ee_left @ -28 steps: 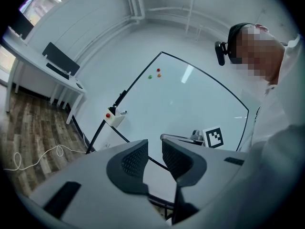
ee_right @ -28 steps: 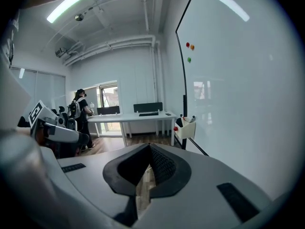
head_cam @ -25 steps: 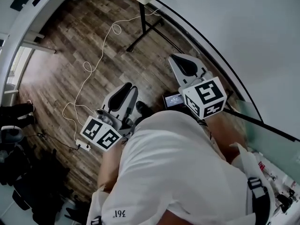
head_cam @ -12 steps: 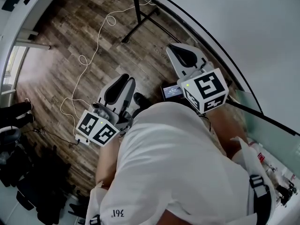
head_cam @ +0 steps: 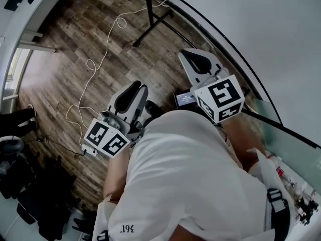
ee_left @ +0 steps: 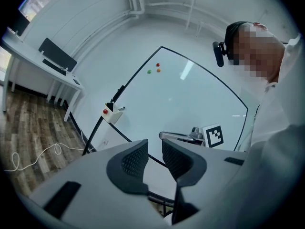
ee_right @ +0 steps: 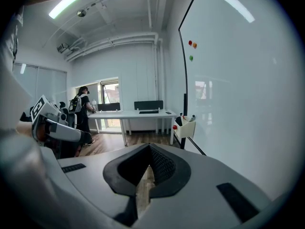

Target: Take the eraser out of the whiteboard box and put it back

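Cream plastic box point(ee_right: 186, 127), red knob point(ee_right: 175, 127), on white whiteboard point(ee_right: 238, 80) edge, contents unclear, left gripper point(ee_left: 153, 149) parted, right gripper point(ee_right: 149, 151) closed, both empty

Head camera looks steeply down; gripper cameras look outward, nearly level.
Both gripper views share the large black-framed whiteboard point(ee_left: 190, 94) and its far cream box point(ee_right: 185, 128).

1. Box point(ee_right: 185, 127) low on whiteboard's point(ee_right: 238, 80) left edge.
2. Desk point(ee_right: 128, 113) behind box, along far wall.
3. Cable point(head_cam: 91, 64) on floor point(head_cam: 60, 44), left of stand point(head_cam: 150, 19).
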`<state>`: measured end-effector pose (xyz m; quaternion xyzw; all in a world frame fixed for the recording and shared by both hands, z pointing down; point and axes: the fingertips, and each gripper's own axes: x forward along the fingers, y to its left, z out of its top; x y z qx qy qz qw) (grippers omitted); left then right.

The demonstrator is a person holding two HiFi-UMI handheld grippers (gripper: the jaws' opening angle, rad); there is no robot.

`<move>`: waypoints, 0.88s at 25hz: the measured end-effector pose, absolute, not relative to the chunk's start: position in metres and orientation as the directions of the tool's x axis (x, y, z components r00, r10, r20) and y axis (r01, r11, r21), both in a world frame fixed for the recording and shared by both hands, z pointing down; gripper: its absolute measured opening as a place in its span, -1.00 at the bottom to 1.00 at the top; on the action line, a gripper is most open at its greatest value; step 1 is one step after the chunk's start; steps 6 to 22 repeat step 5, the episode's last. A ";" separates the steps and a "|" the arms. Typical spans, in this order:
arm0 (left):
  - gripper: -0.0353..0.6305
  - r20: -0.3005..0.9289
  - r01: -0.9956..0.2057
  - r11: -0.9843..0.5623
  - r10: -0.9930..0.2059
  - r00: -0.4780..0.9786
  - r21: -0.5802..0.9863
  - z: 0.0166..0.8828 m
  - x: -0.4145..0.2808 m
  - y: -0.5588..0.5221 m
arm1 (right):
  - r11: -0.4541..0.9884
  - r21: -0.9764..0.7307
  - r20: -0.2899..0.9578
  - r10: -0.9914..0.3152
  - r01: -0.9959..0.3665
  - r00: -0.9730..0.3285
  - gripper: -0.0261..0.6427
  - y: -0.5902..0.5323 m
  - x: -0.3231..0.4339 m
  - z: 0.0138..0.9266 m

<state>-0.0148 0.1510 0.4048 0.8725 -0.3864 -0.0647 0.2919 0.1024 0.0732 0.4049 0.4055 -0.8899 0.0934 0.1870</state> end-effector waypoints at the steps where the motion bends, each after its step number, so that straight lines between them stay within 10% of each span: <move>1: -0.60 0.113 -0.635 -0.530 -0.711 0.694 0.561 0.405 -0.015 0.152 | 0.653 -0.016 0.410 -0.686 -0.757 -0.601 -0.85 0.074 0.102 0.405; 22: -0.60 0.116 -0.627 -0.530 -0.704 0.701 0.570 0.403 -0.016 0.158 | 0.650 -0.022 0.419 -0.684 -0.760 -0.597 -0.85 0.081 0.099 0.403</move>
